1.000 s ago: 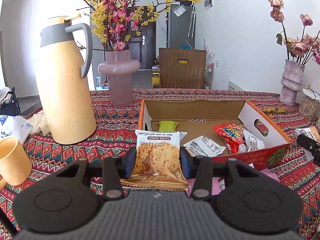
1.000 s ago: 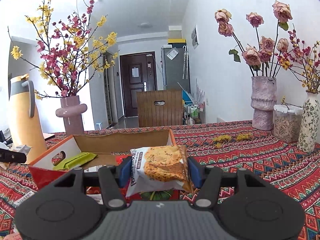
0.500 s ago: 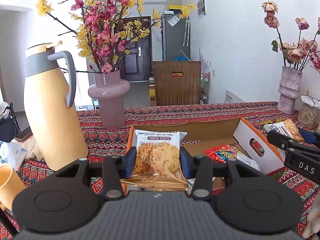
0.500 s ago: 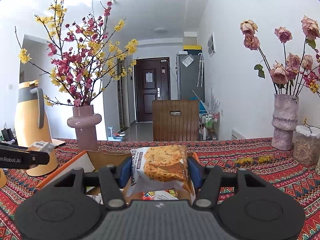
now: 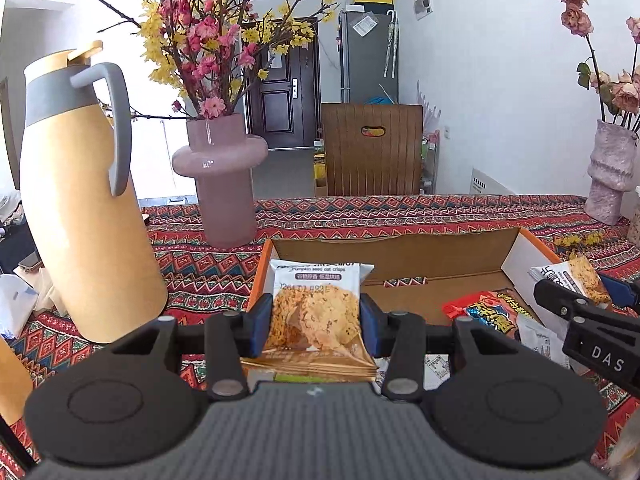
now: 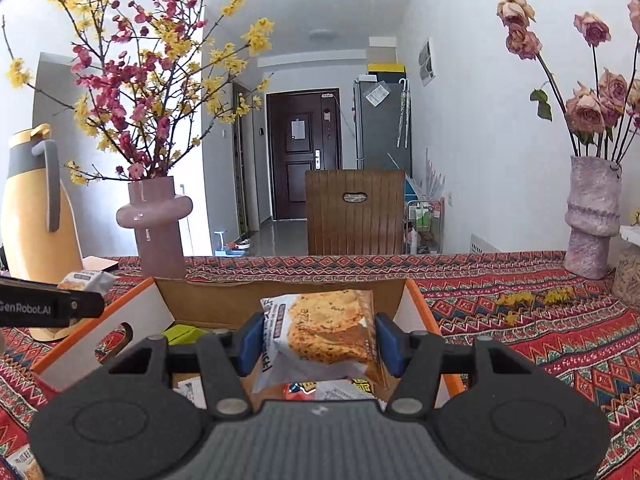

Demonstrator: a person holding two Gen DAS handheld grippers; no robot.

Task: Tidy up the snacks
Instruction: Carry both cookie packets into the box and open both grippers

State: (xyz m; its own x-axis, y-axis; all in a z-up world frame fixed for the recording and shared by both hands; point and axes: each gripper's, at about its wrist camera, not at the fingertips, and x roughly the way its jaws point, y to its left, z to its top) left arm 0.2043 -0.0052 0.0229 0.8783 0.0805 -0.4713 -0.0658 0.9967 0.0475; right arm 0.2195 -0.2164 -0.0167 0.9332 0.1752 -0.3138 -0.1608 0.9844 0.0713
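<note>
My left gripper (image 5: 314, 326) is shut on an upright oat crisp packet (image 5: 316, 312), held over the near left corner of an open orange cardboard box (image 5: 400, 256). My right gripper (image 6: 320, 346) is shut on a second oat crisp packet (image 6: 326, 336), turned sideways, above the box's (image 6: 280, 300) near edge. Inside the box lie a red snack bag (image 5: 486, 314), white sachets (image 5: 538, 338) and a green packet (image 6: 182, 334). The right gripper (image 5: 576, 300) with its packet shows at the right of the left wrist view; the left gripper's black finger (image 6: 48, 308) shows at the left of the right wrist view.
A tall yellow thermos jug (image 5: 80, 200) and a pink vase of blossoms (image 5: 224, 176) stand left of the box on the patterned tablecloth (image 6: 520, 320). A mauve vase of dried roses (image 6: 592, 216) stands at the right. A wooden chair (image 5: 372, 148) is behind the table.
Both grippers have travelled forward over the box with their packets still clamped. The right gripper now shows closer in the left wrist view, and the box's back wall looks nearer.
</note>
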